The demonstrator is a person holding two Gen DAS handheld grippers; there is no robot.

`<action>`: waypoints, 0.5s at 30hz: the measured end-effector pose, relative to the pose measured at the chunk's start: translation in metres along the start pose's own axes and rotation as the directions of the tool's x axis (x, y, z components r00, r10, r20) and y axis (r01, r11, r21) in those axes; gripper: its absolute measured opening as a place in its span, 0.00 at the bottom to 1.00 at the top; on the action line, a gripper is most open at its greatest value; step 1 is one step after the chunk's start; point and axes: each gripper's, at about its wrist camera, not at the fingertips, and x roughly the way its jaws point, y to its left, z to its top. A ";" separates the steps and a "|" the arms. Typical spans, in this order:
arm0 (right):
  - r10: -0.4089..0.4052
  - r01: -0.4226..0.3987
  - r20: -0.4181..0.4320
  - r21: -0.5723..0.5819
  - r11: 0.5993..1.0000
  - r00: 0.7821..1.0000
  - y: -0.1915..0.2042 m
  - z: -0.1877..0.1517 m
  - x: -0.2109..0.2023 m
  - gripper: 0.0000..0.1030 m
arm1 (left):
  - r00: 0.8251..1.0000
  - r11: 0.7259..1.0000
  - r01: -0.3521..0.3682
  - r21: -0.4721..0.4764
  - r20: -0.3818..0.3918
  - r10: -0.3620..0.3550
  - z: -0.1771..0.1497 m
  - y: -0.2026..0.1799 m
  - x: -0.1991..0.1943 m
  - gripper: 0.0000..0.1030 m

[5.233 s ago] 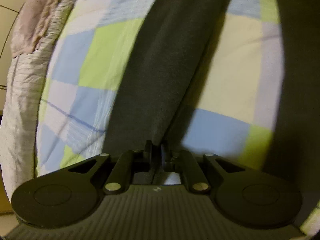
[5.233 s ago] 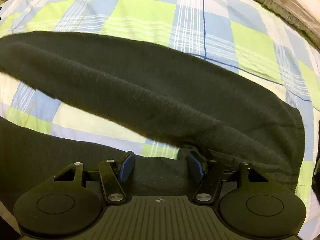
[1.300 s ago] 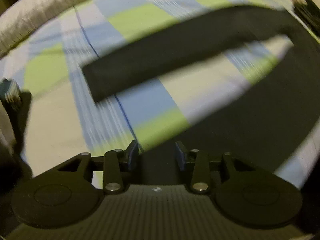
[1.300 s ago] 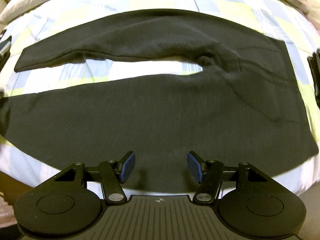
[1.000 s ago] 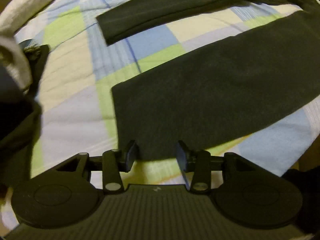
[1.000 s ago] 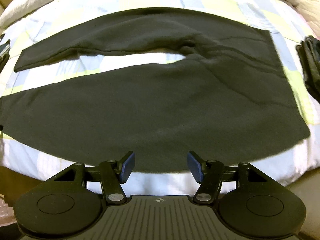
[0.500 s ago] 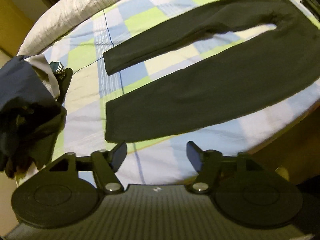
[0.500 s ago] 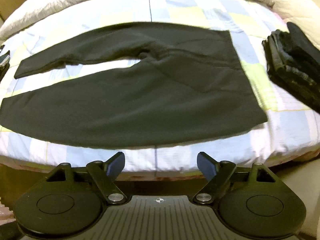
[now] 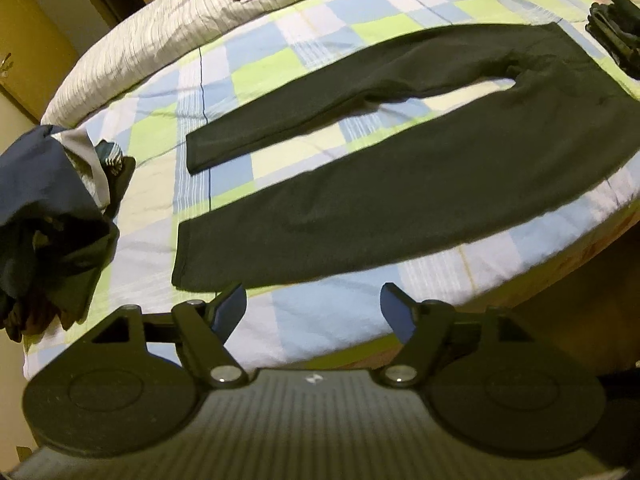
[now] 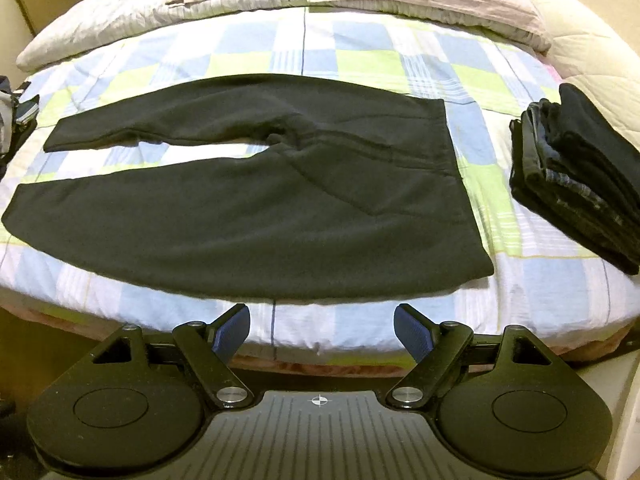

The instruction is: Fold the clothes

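Trousers [image 10: 248, 216] were laid flat on the bed [image 10: 360, 60], legs apart, waistband near a folded stack [image 10: 580, 176]. Left gripper [image 9: 312, 306] fingers had just been opening, nothing between them. Right gripper [image 10: 322, 326] fingers were spread wide and empty. Both were held above the near bed edge. Loose clothes [image 9: 44, 216] were heaped past the leg ends.

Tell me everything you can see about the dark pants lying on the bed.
The dark pants are charcoal, of a soft, fleece-like knit, and lie spread flat on the checked blue, green and white bedspread. The waistband points toward the stack of folded dark clothes, with a gap between them; the two legs stretch the other way, toward a pile of unfolded clothes, parted by a strip of bedspread. The nearer leg runs close to the bed's edge. The fabric looks mostly smooth, bunched slightly at the crotch. Only the bedspread touches them; no claw does.
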 end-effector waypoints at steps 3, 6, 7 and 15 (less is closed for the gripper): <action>0.011 -0.011 0.000 -0.006 1.000 1.000 -0.003 -0.002 0.001 0.80 | 1.000 1.000 -0.005 -0.001 0.003 0.005 0.001 -0.001 -0.002 0.70; 0.016 -0.016 -0.001 -0.006 1.000 1.000 -0.002 -0.003 0.001 0.80 | 1.000 1.000 -0.010 0.004 -0.001 0.010 -0.001 -0.003 -0.003 0.70; 0.018 -0.018 -0.001 -0.005 1.000 1.000 -0.003 -0.004 0.001 0.80 | 1.000 1.000 -0.010 0.005 -0.003 0.010 -0.002 -0.003 -0.003 0.70; 0.029 -0.029 -0.009 -0.001 1.000 1.000 -0.007 -0.005 0.005 0.80 | 1.000 1.000 -0.021 0.010 -0.014 0.021 -0.004 0.000 -0.004 0.70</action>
